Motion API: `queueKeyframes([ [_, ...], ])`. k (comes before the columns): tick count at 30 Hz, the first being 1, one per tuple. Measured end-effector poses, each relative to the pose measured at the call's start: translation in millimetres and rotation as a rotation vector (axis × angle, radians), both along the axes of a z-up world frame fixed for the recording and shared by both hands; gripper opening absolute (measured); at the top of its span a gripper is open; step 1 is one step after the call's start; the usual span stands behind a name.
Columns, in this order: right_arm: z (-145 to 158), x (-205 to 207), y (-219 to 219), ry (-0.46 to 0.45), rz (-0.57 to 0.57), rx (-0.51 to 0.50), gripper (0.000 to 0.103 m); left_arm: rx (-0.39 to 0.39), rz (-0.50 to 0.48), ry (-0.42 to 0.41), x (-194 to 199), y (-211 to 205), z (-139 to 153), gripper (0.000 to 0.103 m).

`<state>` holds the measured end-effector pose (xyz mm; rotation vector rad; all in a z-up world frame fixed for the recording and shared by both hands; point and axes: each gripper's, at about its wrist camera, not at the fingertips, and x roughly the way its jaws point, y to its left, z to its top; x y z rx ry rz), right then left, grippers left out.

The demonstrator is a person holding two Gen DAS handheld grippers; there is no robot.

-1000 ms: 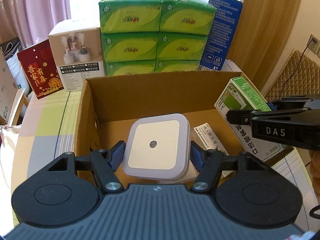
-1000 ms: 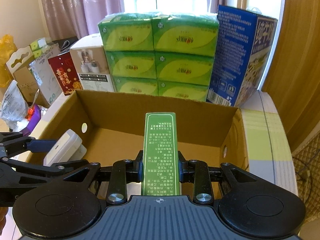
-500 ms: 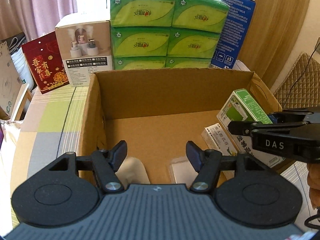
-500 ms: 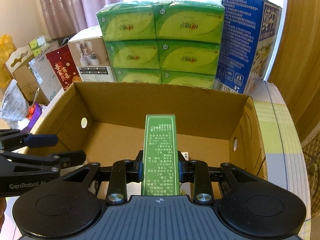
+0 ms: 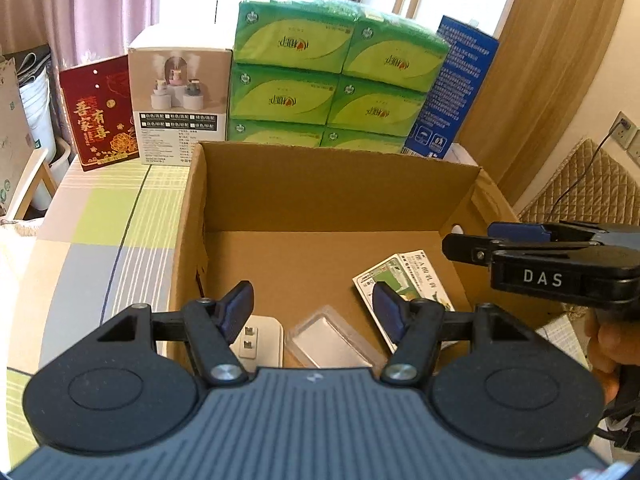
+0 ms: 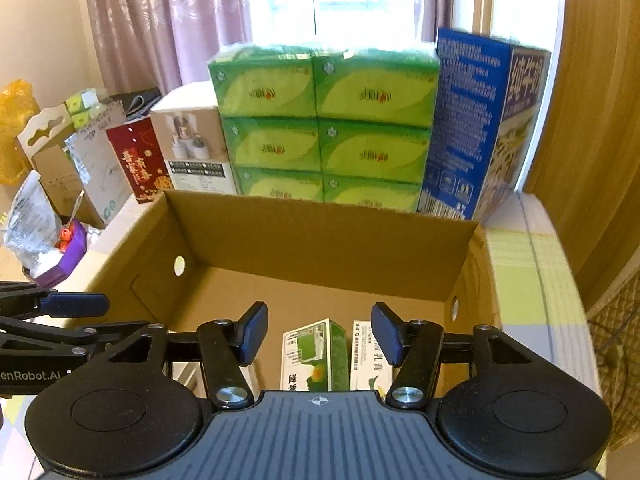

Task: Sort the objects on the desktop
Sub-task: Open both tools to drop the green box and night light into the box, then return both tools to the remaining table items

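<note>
**Operator:** My left hand-held gripper and right hand-held gripper both stand apart, empty, over the cardboard box.

**Supervisor:** Contents?

**Operator:** White plug, clear case and green carton lie inside. I advise lifting straight up, clearing the far wall.

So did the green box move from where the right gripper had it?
Yes. The green box dropped from the right gripper into the cardboard box.
</note>
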<state>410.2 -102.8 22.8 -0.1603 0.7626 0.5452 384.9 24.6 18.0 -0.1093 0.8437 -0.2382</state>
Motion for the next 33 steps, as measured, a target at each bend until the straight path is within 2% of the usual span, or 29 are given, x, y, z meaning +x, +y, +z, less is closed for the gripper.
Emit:
queueKeyframes([
  [7,32,-42,-12,-0.064,0.018,0.022,0.058,0.017,0.014,-0.038,-37,-1,24,0.062],
  [13,45,-93,-32,-0.098,0.037,0.011,0.066,0.023,0.022,-0.075,-79,-2,45,0.07],
  [15,44,-109,-41,-0.09,0.034,0.013,0.07,0.028,0.022,-0.086,-96,-3,51,0.076],
  [22,37,-171,-73,-0.066,0.039,0.022,0.081,0.054,0.025,-0.103,-149,-6,59,0.084],
  [27,24,-213,-100,-0.006,0.007,0.056,0.095,0.063,0.038,-0.118,-192,-6,57,0.096],
  [33,6,-261,-125,0.021,-0.019,0.053,0.101,0.087,0.064,-0.116,-241,-4,46,0.1],
])
